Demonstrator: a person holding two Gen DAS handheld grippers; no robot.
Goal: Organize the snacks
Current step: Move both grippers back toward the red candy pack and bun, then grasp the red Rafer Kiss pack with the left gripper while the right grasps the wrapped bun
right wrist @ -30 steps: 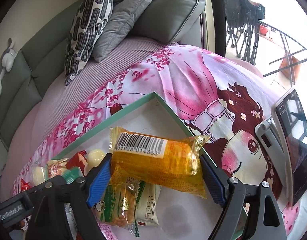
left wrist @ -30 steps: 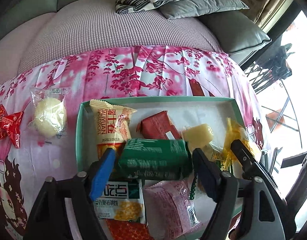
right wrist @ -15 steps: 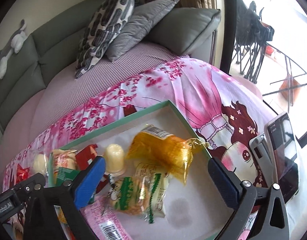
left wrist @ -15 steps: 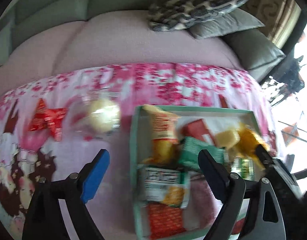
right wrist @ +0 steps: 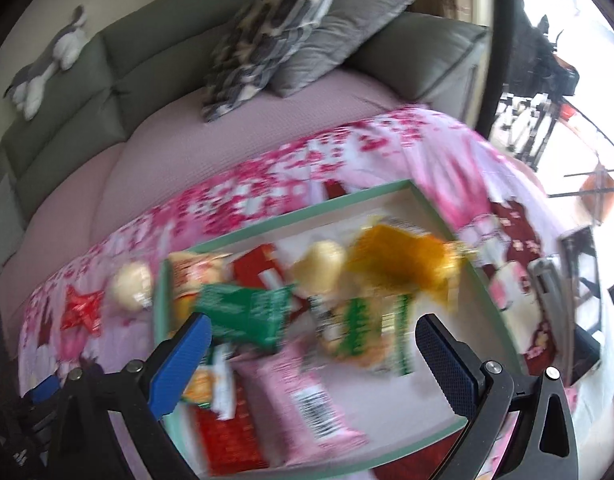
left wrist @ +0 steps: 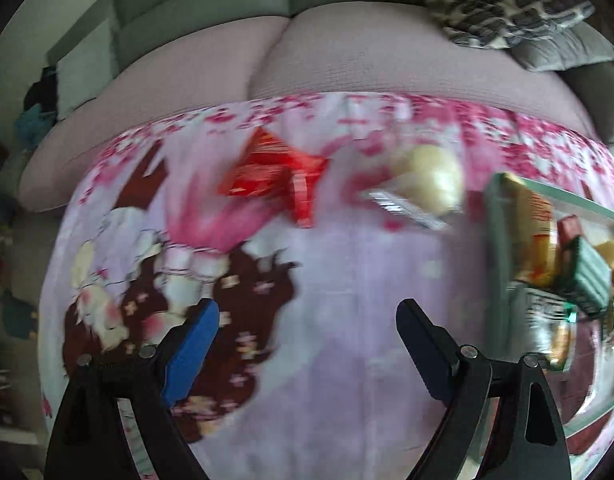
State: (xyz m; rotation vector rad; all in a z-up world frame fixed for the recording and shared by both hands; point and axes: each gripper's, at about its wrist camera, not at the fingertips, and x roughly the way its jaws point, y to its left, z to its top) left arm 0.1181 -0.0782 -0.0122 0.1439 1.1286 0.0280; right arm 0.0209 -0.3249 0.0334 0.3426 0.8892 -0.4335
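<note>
A green-rimmed tray [right wrist: 291, 216] on the pink floral cloth holds several snacks: a green packet [right wrist: 247, 312], an orange packet [right wrist: 403, 264], a pink packet [right wrist: 303, 396] and a pale round cake [right wrist: 323, 264]. My right gripper [right wrist: 311, 344] is open and empty above the tray. My left gripper [left wrist: 307, 332] is open and empty over bare cloth, left of the tray [left wrist: 495, 240]. A red packet [left wrist: 275, 172] and a wrapped pale bun [left wrist: 427, 180] lie on the cloth beyond it; both also show in the right wrist view, the red packet [right wrist: 81, 308] and the bun [right wrist: 133, 286] left of the tray.
A grey sofa back [right wrist: 119, 64] with patterned and grey pillows [right wrist: 275, 36] stands behind. A phone on a stand [right wrist: 579, 280] sits right of the tray. The cloth's edge drops off at the left [left wrist: 55, 280]. Both views are motion-blurred.
Both grippers let go of their packets, the green one and the orange one, which now lie in the tray. The left gripper swung left over the cloth. The right gripper pulled back.
</note>
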